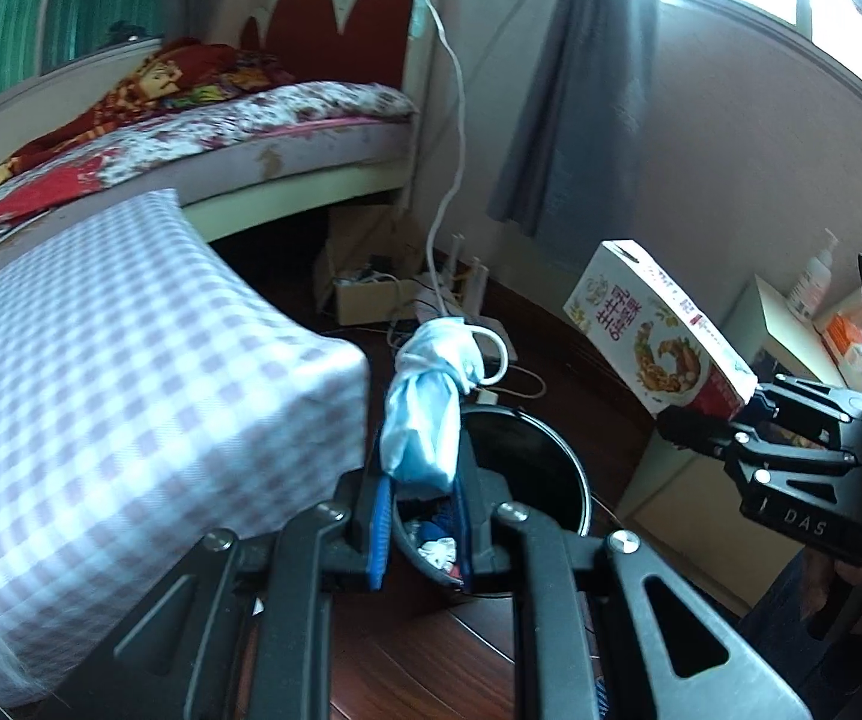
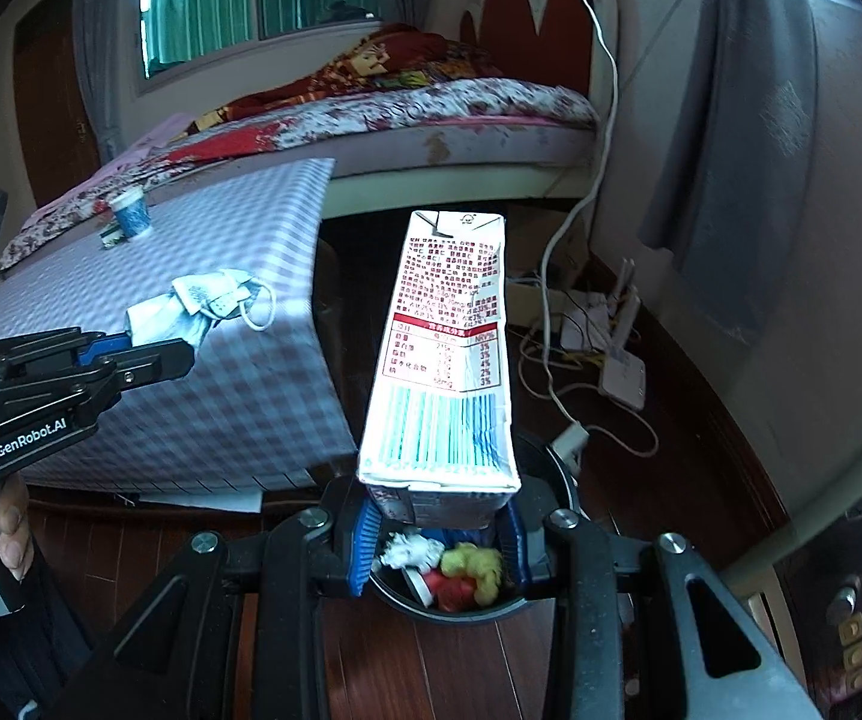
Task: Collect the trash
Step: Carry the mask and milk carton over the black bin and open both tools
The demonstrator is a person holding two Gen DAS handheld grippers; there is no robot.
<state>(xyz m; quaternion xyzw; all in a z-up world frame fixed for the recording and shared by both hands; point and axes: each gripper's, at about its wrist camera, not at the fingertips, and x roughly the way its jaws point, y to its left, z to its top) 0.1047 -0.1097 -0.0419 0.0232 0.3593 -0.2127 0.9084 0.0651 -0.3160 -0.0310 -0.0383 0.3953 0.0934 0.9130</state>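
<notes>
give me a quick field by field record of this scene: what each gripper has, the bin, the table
left gripper: shut on a crumpled face mask, held above the bin
right gripper: shut on a milk carton, gripped at its lower end, above the bin
bin: dark, round, on the wooden floor beside the table; already holds crumpled paper and red and yellow scraps
table: checked cloth; a blue paper cup stands on it
task state: neither item dropped yet

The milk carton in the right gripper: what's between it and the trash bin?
Nothing but air: in the right wrist view, the milk carton hangs over the trash bin, which already holds trash.
</notes>
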